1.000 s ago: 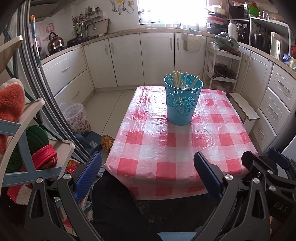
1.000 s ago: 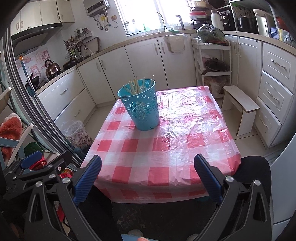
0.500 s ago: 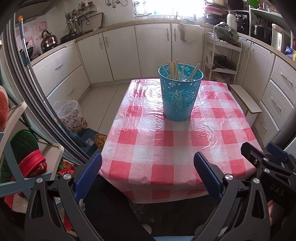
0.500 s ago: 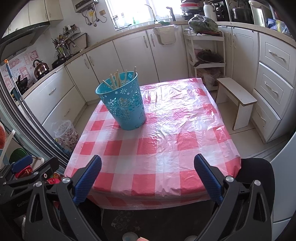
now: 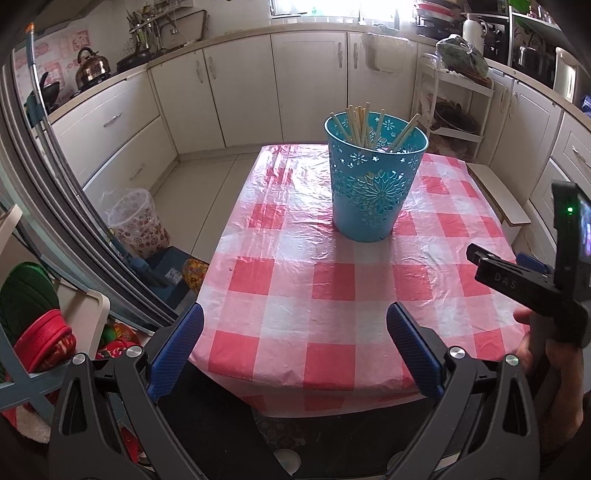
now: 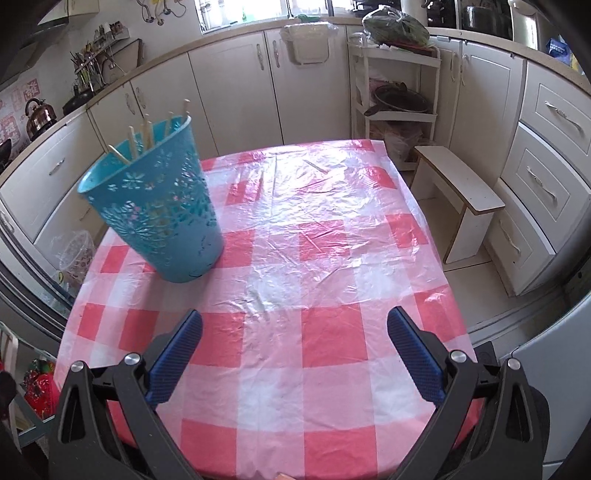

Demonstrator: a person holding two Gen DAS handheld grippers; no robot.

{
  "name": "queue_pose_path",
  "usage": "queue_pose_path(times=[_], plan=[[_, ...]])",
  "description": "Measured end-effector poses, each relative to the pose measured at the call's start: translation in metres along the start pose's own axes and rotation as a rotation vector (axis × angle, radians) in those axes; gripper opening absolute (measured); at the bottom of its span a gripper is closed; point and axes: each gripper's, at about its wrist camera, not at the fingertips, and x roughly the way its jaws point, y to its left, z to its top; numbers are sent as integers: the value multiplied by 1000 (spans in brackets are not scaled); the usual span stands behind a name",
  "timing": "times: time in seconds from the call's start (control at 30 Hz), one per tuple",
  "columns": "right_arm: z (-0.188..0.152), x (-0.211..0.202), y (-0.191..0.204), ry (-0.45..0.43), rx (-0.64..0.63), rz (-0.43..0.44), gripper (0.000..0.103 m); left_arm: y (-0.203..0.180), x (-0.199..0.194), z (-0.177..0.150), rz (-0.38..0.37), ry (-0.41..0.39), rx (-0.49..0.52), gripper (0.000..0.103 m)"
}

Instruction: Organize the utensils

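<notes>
Turquoise basket [image 5: 375, 184] of chopsticks [image 5: 360, 123]; both grippers, left [image 5: 293, 345] and right [image 6: 293, 345], released, empty. Approach the sticks from above.

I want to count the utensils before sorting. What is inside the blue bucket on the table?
Pale wooden chopsticks stand leaning inside the blue bucket, tips above the rim. Their lower ends and the bucket's bottom are hidden by its wall.

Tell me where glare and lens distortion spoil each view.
Left wrist view: the window is blown out white, sheen on the tablecloth behind the basket, cabinets bowed at the edges. Right wrist view: broad glare across the plastic tablecloth, the basket leans from fisheye warp, corners black.
</notes>
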Motion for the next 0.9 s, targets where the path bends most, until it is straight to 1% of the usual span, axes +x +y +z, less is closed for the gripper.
queue_pose_path(times=[0.1,0.23,0.4,0.53,0.6,0.67,0.9], plan=[[8,33,-5,43,-6,-29,96,5,8,2,7,11,-11,95],[21,66,-10,80,-26,-73,96,7,20,6,15,28,-17,95],[38,96,-16,95,-48,-110,96,5,29,12,25,44,-15,95],[43,119,-15,128,-83,-128,96,5,25,15,43,33,-11,95],[43,123,-17,94,-83,-111,96,7,22,16,49,31,-18,95],[43,121,-17,85,-80,-113,96,10,19,16,55,29,-26,95],[42,120,-17,82,-79,-112,96,15,0,13,61,-3,-34,95]])
